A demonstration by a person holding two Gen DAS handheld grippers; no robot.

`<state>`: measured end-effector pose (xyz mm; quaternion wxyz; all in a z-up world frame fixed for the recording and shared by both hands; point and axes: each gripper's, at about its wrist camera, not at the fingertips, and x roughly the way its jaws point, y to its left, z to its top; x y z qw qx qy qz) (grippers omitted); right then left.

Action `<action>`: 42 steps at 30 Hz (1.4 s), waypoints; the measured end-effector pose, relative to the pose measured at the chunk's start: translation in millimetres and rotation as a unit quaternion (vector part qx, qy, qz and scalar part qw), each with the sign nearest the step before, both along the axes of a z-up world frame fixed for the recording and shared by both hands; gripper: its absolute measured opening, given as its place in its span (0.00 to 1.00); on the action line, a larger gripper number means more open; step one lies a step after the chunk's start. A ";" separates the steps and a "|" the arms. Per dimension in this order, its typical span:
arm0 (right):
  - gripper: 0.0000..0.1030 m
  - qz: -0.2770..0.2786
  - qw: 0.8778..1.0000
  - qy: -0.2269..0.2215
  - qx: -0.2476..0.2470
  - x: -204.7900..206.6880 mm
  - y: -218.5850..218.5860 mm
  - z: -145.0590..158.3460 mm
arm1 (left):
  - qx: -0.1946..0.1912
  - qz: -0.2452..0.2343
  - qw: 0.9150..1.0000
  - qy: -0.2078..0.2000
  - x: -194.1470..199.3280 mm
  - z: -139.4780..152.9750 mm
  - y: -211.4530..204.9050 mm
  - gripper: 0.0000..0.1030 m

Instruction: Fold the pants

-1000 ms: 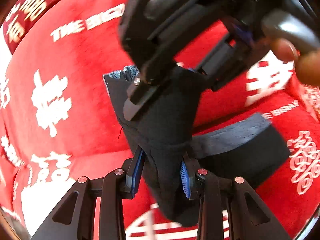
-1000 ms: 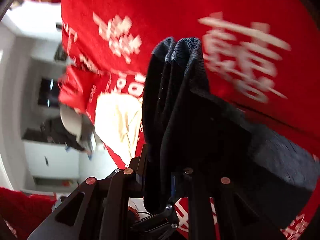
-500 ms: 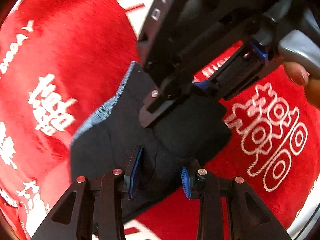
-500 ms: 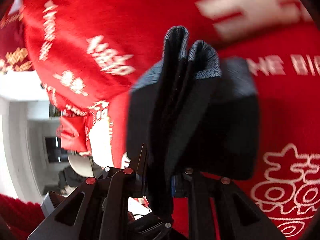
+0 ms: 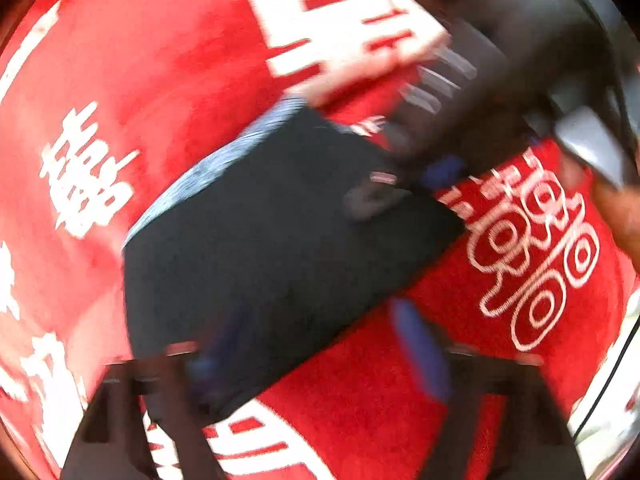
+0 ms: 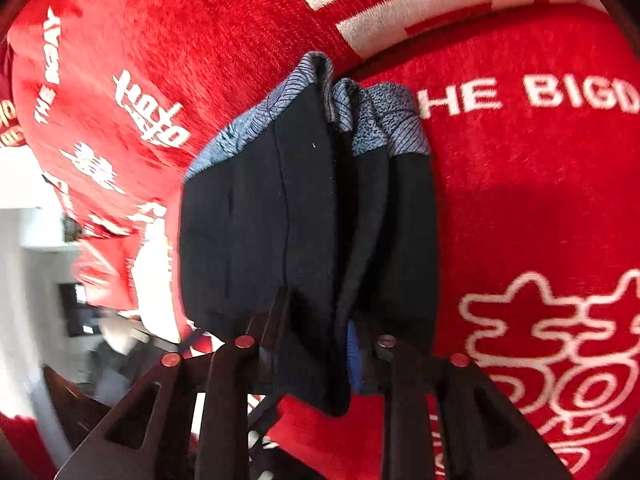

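Note:
The dark navy pants (image 5: 280, 248) are folded into a small bundle with a grey-blue patterned waistband (image 6: 372, 120), over the red blanket. In the blurred left wrist view my left gripper (image 5: 320, 352) stands open, its blue-padded fingers spread, the left one over the bundle's near corner. My right gripper (image 6: 332, 344) is shut on the folded pants (image 6: 280, 232), which stand up between its fingers. The right gripper also shows in the left wrist view (image 5: 400, 184), at the bundle's far edge.
A red blanket (image 6: 520, 200) with white characters and lettering covers the surface. A white room with dark furniture (image 6: 76, 312) shows beyond the blanket's left edge in the right wrist view.
My left gripper has opened and let go of the pants. The bundle has come down toward the blanket, still held by the right gripper.

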<state>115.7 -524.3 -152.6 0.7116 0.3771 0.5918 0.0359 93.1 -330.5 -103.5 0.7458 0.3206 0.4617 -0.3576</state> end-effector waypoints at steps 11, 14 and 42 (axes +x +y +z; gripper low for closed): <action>0.55 0.002 0.981 0.033 -0.192 -36.1 20.4 45.7 | 0.030 0.180 0.980 0.076 70.4 -8.6 82.0 0.86; 0.35 0.006 0.977 0.015 -0.213 -38.1 34.7 56.8 | 0.045 0.208 0.974 0.081 80.5 -18.1 94.4 0.86; 0.49 0.016 0.976 0.064 -0.208 -21.0 65.4 32.9 | 0.048 0.252 0.956 0.145 96.3 -31.4 127.5 0.86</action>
